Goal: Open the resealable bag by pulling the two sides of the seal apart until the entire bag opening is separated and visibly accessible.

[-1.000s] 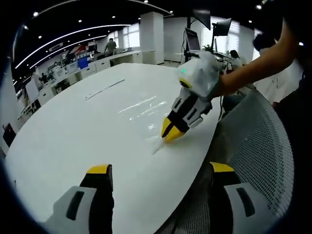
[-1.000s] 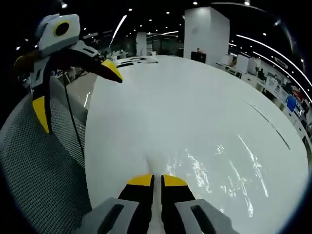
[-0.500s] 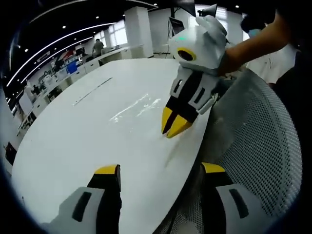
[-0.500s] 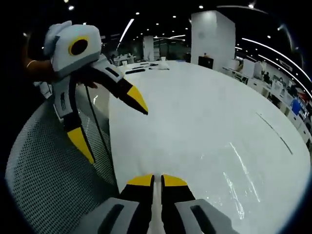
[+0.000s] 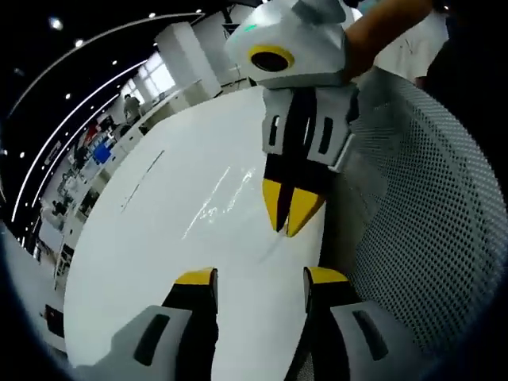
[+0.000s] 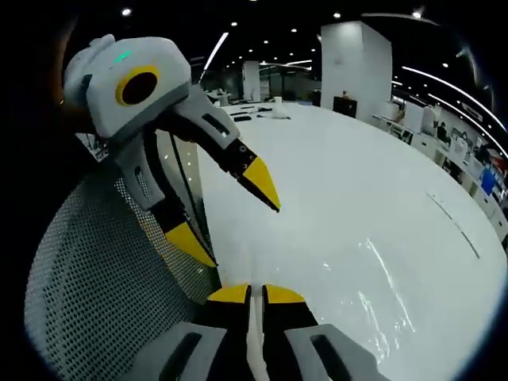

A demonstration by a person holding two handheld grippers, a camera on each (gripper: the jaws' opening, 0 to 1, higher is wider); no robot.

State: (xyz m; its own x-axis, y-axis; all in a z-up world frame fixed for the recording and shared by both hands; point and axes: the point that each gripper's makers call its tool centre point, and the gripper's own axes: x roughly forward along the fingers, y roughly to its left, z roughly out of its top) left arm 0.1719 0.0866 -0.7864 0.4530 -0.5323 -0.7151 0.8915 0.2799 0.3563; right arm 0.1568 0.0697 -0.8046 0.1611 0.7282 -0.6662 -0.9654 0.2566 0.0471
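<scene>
The right gripper [image 6: 255, 295] has its jaws pinched nearly together on a thin clear edge of the bag [image 6: 255, 337]; the film is transparent and hard to trace against the white table [image 6: 357, 206]. The left gripper [image 5: 258, 279] is spread wide with nothing between its jaws, straddling the table edge beside a mesh chair [image 5: 421, 222]. The bag's seal cannot be made out.
</scene>
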